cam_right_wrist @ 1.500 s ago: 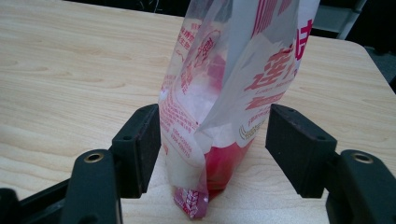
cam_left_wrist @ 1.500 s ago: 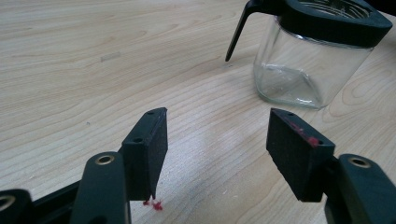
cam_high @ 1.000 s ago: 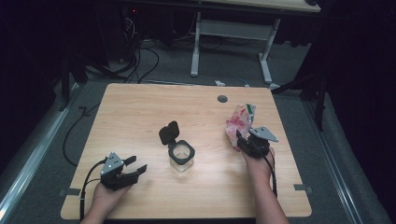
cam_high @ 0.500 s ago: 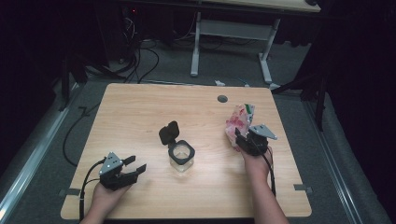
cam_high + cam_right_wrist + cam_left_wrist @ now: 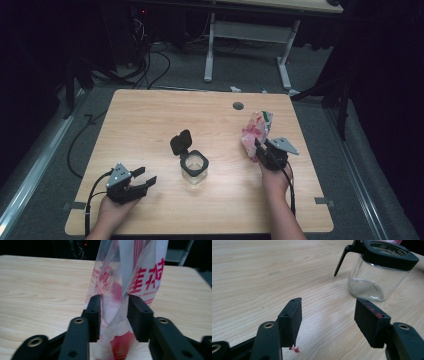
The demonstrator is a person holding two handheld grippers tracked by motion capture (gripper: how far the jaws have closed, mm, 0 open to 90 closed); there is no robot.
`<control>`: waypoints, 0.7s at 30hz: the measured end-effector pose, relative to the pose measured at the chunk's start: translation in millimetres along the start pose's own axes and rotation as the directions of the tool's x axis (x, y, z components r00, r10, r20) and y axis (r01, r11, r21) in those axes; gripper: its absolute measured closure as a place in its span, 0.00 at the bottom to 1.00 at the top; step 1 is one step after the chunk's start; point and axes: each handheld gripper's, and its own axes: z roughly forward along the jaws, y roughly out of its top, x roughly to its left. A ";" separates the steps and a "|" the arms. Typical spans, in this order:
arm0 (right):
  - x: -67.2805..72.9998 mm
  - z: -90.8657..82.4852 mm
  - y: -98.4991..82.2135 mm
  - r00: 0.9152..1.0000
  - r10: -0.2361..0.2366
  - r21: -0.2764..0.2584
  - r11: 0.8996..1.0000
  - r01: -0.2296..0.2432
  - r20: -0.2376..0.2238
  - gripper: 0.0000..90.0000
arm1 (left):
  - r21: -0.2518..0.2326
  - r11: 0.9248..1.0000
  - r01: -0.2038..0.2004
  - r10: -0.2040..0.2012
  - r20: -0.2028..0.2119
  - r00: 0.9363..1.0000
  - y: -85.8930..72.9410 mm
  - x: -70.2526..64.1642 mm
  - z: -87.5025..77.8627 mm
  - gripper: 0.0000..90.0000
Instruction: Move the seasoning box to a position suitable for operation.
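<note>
Bag [image 5: 130,277] pinched by closing right tongs [image 5: 113,317] on wooden table [image 5: 150,120], left tongs [image 5: 329,320] apart

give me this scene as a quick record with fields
table: wooden top
jar: clear glass, mid-table, black flip lid open
bag: plastic, red print, upright at the right
right tongs: jaws have just been closing, pads pressing the bag from both sides
left tongs: open, nothing between the jaws, pointing toward the jar, apart from it
red specks: on the wood under the left tongs
</note>
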 end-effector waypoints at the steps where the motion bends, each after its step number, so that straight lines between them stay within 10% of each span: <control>1: -0.2 0.9 -2.1 0.999 0.030 0.006 1.000 -0.030 -0.038 0.63 | -0.003 1.000 0.004 -0.004 0.000 1.000 -0.1 -0.3 0.4 0.43; 9: 5.8 2.1 -2.1 0.998 0.035 -0.013 0.999 -0.035 0.045 0.74 | -0.013 1.000 0.000 0.000 0.006 1.000 0.8 -0.4 -2.5 0.42; 21: 2.8 6.0 2.8 0.998 0.051 0.014 0.999 -0.052 0.024 0.93 | -0.015 0.999 -0.032 0.033 0.042 0.999 0.2 -3.2 -1.8 0.39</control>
